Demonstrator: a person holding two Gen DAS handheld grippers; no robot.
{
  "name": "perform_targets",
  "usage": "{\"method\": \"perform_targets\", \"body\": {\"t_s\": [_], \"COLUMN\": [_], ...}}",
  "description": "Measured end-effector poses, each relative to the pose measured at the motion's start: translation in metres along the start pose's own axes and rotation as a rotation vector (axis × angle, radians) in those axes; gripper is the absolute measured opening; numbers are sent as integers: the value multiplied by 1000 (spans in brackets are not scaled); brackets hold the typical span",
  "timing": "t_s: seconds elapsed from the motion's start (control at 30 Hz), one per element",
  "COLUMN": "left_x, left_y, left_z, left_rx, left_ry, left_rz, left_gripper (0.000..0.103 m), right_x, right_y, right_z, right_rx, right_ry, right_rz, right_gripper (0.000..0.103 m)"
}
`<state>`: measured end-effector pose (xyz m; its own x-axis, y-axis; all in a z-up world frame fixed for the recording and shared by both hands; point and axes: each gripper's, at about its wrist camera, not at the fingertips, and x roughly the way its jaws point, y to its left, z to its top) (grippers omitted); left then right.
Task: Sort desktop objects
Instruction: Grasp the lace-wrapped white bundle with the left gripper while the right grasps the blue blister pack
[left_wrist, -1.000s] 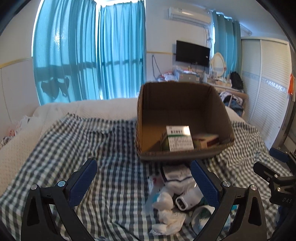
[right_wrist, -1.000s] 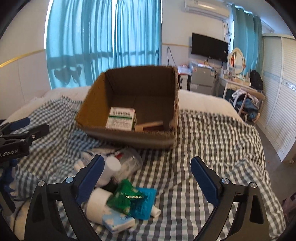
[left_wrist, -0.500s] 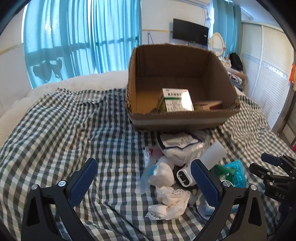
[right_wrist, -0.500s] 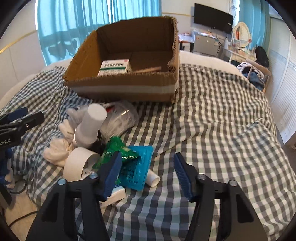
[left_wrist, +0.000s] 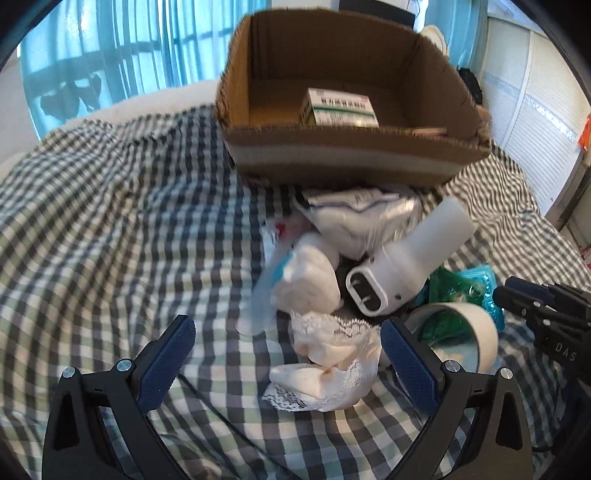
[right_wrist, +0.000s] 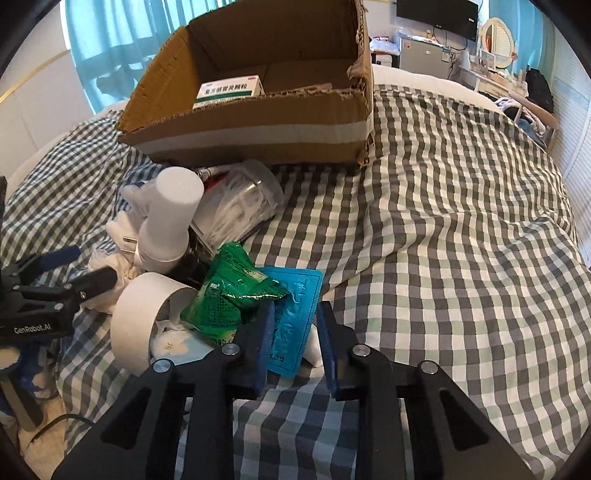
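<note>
Right gripper (right_wrist: 295, 325): blue blister pack (right_wrist: 295, 314) between narrowed jaws, just closing from wide; contact unclear. Left gripper (left_wrist: 286, 350): wide open, empty, lowered over lace cloth (left_wrist: 332, 354).

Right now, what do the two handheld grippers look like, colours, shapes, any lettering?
Both are black plastic frames that fork into two angled fingers with silver screws at the joints and ribbed blue pads. The left gripper shows "GenRobot.AI" in white on its side in the right wrist view. The right gripper shows "DAS" in the left wrist view. A thin black cable lies near the left one. No sleeves are in view.
</note>
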<state>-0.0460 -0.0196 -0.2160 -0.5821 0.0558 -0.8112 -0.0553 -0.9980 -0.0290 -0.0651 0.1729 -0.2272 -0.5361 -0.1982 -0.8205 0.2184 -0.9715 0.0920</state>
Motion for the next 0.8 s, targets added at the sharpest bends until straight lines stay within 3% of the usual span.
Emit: {"method": "perform_targets", "body": {"t_s": [0.23,0.4,0.8], "left_x": [19,27,36], "left_y": [1,-4,-3], "left_z": [-7,-12,-14], "left_rx": [-19,0,-4], "left_ry": [65,99,115], "left_rz": [-30,-55,-90], "left_gripper": [93,78,73], "right_x": [7,19,38], "right_y": [-10,-16,-10], "right_z": [3,6,10], "right_rx": [34,54,28], "right_ry": [21,56,101], "right_rz": [2,19,83], "right_gripper": [22,22,19]}}
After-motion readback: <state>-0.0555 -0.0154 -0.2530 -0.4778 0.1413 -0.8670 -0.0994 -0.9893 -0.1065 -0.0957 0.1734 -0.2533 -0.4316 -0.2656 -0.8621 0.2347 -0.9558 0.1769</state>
